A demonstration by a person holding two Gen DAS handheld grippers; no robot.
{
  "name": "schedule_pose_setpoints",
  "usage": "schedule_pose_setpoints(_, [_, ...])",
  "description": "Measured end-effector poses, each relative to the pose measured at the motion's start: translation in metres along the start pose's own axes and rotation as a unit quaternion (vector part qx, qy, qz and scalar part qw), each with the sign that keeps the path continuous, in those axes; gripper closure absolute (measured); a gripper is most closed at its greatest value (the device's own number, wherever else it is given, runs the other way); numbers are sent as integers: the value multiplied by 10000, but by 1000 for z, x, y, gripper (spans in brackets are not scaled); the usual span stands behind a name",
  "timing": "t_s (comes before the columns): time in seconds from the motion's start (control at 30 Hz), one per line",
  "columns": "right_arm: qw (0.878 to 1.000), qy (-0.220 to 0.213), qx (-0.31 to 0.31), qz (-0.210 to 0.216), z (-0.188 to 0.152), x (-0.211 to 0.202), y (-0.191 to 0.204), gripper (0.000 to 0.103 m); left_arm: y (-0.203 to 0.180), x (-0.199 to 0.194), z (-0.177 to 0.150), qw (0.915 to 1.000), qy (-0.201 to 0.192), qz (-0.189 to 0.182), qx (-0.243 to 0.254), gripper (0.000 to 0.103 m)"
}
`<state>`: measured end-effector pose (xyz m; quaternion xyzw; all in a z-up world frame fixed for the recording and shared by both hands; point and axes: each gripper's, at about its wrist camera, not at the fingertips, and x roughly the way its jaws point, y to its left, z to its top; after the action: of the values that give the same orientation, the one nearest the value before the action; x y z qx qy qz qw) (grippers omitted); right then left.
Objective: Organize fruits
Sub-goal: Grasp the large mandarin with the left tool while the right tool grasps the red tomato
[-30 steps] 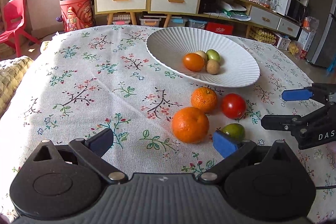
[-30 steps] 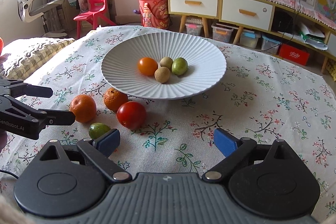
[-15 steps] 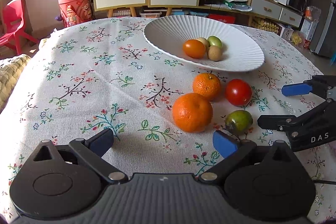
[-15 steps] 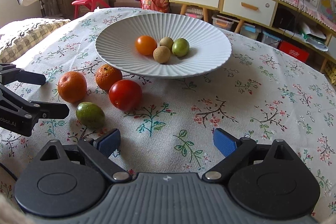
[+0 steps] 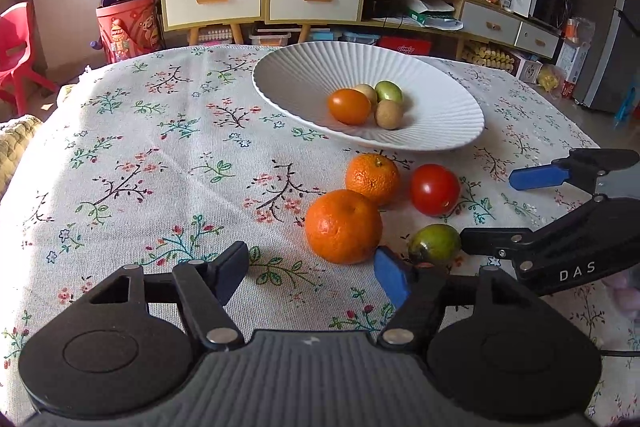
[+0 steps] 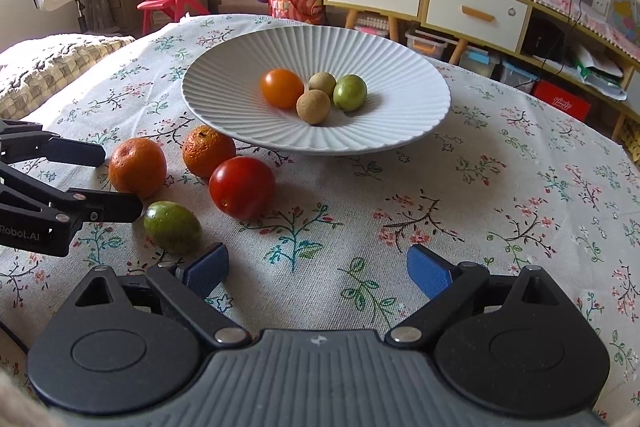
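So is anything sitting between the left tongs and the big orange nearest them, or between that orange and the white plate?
Nothing visible lies between the left tongs, whose jaws are closing with nothing between them, and the big orange. On the way to the white plate, the smaller orange sits right behind it, so it would have to be lifted over.

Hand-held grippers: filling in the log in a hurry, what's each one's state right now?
Left hand-held gripper: jaws closing, nothing between them; the orange sits just ahead.
Right hand-held gripper: open, holding nothing.
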<state>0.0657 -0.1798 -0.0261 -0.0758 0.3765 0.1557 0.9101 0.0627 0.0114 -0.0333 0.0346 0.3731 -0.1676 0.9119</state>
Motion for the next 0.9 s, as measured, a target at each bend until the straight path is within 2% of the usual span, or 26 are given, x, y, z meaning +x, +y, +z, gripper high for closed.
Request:
schedule_pose_setpoints(0.13, [10000, -11, -4, -6, 2, 1, 2, 9, -1, 1, 2, 9999, -37, -148, 7, 59])
schedule_pose_setpoints(0.43, [10000, -18, -30, 2, 5, 2, 4, 12, -3, 6, 5, 9996, -106, -272, -1, 62])
schedule_pose_setpoints(0.5, [10000, -22, -44, 1, 6, 3, 6, 12, -4, 6, 5, 9996, -109, -259, 18, 65])
schedule_pose_setpoints(0.57, [10000, -24, -48, 1, 7, 4, 7, 12, -4, 6, 6, 9995, -104, -297, -14, 74])
schedule_pose_setpoints(0.77, [10000, -32, -66, 3, 8, 4, 9, 14, -5, 3, 7, 9997, -34, -252, -34, 75])
schedule_pose_setpoints(0.9, [9999, -50, -102, 17, 14, 7, 12, 19, -3, 2, 8, 9998, 39, -180, -56, 76])
